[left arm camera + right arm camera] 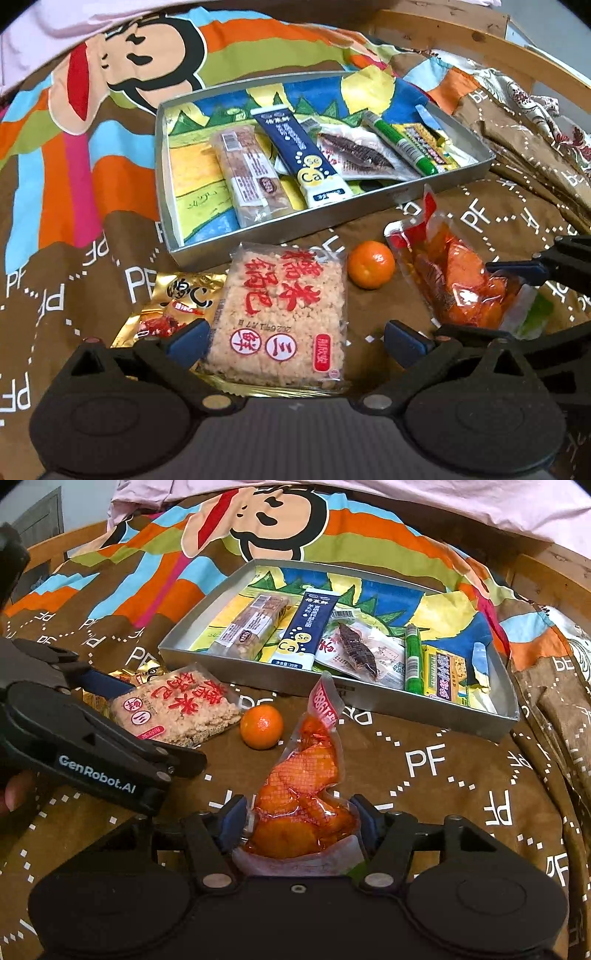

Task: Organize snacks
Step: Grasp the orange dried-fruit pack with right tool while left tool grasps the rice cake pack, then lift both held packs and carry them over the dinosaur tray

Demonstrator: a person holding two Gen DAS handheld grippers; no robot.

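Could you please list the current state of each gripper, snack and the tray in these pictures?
right gripper: shut on the orange pouch, which stands up between its fingers.
left gripper: open, straddling the rice cracker pack.
rice cracker pack: flat on the cloth, overlapping the gold packet.
mandarin: loose on the cloth, outside the tray.
tray: open, holding several snacks.

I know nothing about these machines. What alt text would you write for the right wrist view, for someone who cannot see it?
The right gripper is closed on an orange snack pouch above a brown printed cloth. Beyond it lie a small orange and a rice cracker pack, with the left gripper open over the pack. Behind stands a metal tray holding several wrapped snacks.
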